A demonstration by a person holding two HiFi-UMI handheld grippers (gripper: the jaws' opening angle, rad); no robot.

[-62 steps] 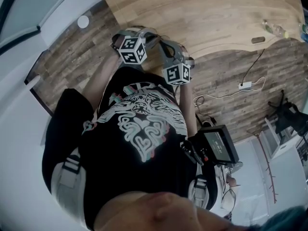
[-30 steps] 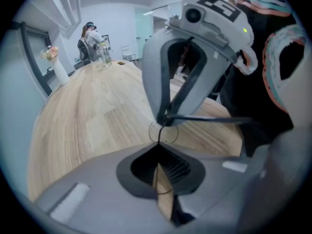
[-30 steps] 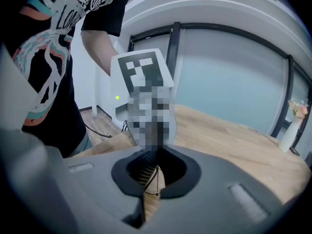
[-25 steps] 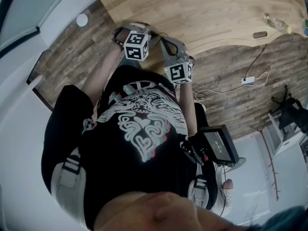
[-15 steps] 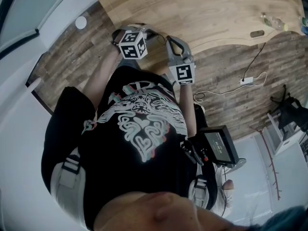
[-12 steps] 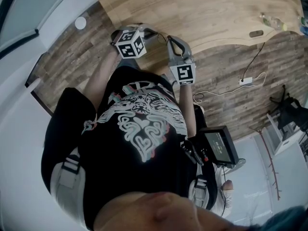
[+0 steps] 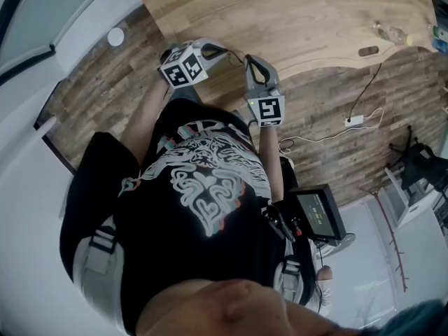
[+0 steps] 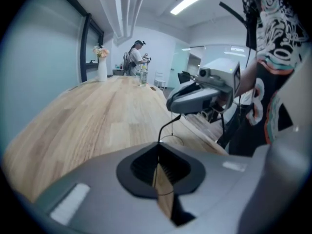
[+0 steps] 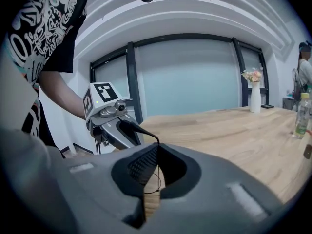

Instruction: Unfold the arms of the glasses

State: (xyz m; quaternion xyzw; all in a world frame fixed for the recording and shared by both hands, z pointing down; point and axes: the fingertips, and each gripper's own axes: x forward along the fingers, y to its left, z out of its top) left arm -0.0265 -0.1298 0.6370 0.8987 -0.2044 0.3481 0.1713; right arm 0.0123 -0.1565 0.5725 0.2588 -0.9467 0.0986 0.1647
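The left tool and the right tool are moulded in matt grey and lined with black ribbed pads. Each is topped by a white cube printed with black square markers. The glasses are framed in thin black. The surface is finished in pale streaked wood grain, the floor in grey-brown planks. A black T-shirt is printed with white swirls, touched with teal and red. A white vase is filled with pink flowers.
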